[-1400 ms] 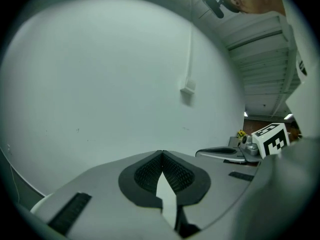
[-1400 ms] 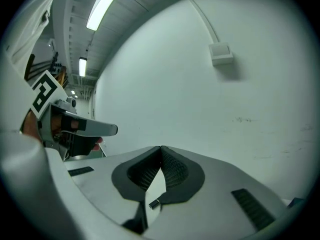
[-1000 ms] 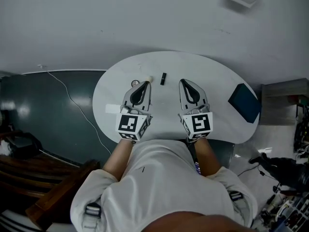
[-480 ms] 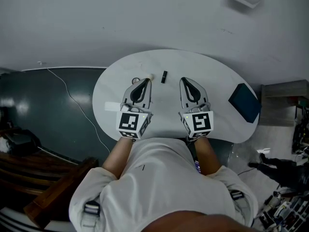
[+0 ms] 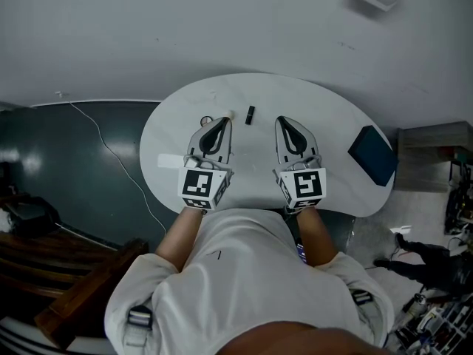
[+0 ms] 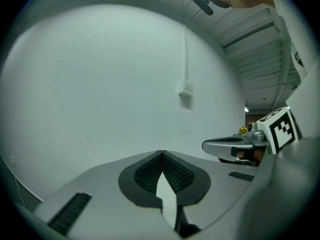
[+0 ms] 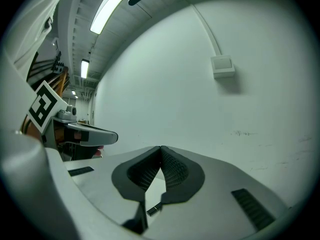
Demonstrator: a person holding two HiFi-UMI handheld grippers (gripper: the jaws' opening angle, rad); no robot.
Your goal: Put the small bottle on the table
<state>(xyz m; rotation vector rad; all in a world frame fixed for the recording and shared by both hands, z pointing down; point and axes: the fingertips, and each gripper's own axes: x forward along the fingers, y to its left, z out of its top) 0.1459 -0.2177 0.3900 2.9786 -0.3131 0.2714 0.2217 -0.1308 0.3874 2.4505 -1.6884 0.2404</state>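
My left gripper rests on the white oval table, left of centre. It is shut with nothing between its fingers; in the left gripper view the tips meet. A hand's width to the right lies my right gripper, also shut and empty, its tips together. A small pale object sits right at the left gripper's tip; I cannot tell whether it is the small bottle. A small black object lies between and just beyond the two tips, and also shows under the right jaws.
A dark blue flat item lies near the table's right edge. A white cable runs over the dark floor on the left. Wooden furniture stands at the lower left. A white wall faces both grippers, with a small box on it.
Neither gripper has moved and both stay shut. Only the head view has shifted slightly.
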